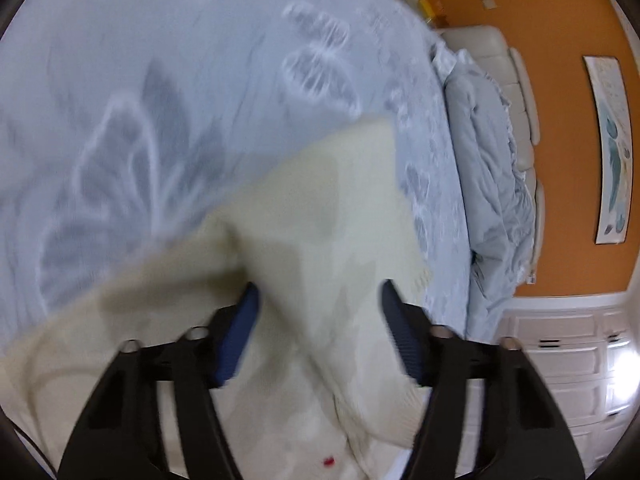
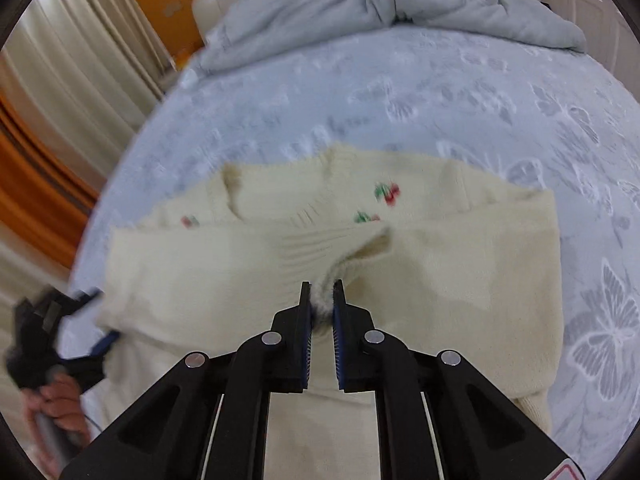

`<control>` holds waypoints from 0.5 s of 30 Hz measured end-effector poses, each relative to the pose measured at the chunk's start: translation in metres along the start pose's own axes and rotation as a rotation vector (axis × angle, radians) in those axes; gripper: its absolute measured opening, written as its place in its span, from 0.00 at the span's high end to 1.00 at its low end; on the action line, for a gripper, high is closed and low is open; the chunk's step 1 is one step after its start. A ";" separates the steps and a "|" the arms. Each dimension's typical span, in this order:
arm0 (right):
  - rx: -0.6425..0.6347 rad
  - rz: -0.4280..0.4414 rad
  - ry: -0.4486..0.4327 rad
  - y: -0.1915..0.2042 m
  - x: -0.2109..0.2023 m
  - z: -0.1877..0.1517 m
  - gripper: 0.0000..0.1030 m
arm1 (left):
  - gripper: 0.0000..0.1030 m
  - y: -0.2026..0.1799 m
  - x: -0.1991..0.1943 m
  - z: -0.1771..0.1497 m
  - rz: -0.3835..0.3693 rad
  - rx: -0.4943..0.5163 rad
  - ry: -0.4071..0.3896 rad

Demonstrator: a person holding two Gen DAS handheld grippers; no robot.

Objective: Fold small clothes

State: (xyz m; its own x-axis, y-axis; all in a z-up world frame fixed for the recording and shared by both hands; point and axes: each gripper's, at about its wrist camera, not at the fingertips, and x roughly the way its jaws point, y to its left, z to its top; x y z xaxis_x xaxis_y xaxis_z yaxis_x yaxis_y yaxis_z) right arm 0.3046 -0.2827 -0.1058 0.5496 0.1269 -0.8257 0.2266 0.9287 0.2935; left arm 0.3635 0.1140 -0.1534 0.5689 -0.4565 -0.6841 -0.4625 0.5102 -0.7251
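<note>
A small cream knit sweater (image 2: 248, 280) with red and green cherry motifs lies on the blue bedspread (image 2: 400, 100), partly folded over itself. My right gripper (image 2: 322, 286) is shut on a ribbed edge of the sweater near its middle. My left gripper (image 1: 318, 292) is open, its blue-padded fingers (image 1: 240, 332) wide apart over the sweater (image 1: 320, 216), with cloth between them but not pinched. The left gripper also shows at the sweater's left edge in the right wrist view (image 2: 96, 320), held by a hand.
A crumpled pale blue duvet (image 2: 380, 4) lies at the head of the bed by a cream headboard (image 1: 516, 92). Orange wall with a picture (image 1: 612, 148), white drawers (image 1: 568, 364), and curtains (image 2: 72, 72) surround the bed.
</note>
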 end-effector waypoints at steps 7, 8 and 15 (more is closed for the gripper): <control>0.174 -0.075 0.046 -0.066 0.023 -0.023 0.91 | 0.67 -0.008 0.024 0.000 0.113 0.232 0.034; 0.186 -0.067 0.103 -0.077 0.041 -0.035 0.92 | 0.71 -0.003 0.027 -0.004 0.114 0.267 0.018; 0.151 -0.119 -0.174 -0.044 -0.036 -0.018 0.85 | 0.70 0.001 0.024 -0.041 0.087 0.594 -0.161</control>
State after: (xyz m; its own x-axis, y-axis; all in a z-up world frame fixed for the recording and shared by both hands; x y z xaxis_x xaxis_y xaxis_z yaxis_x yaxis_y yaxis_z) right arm 0.2609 -0.3218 -0.0978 0.6387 -0.0543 -0.7675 0.4086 0.8692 0.2786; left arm 0.3492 0.0735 -0.1739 0.6630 -0.3027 -0.6847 -0.0806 0.8804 -0.4673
